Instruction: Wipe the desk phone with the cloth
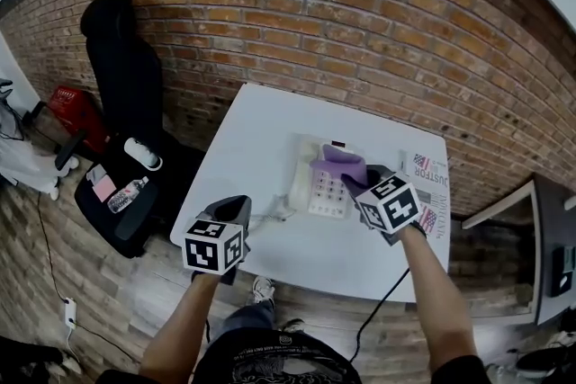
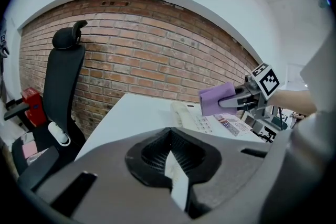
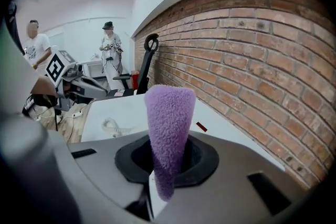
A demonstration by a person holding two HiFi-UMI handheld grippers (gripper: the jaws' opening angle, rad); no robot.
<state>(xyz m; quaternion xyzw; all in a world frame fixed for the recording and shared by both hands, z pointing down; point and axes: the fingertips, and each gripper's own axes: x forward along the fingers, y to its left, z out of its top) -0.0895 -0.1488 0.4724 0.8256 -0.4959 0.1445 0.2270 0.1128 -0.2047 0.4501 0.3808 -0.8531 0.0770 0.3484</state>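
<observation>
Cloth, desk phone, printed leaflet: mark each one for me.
cloth [image 3: 169, 128]: right gripper view, middle of the purple fold.
desk phone [image 1: 328, 191]: head view, on its keypad.
printed leaflet [image 1: 431, 168]: head view, upper part, right of the phone.

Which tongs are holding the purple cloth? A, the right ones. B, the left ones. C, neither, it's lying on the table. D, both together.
A: the right gripper view shows the right tongs clamped on the purple cloth, which sticks up from between them, while the left tongs are closed with nothing in them.
</observation>
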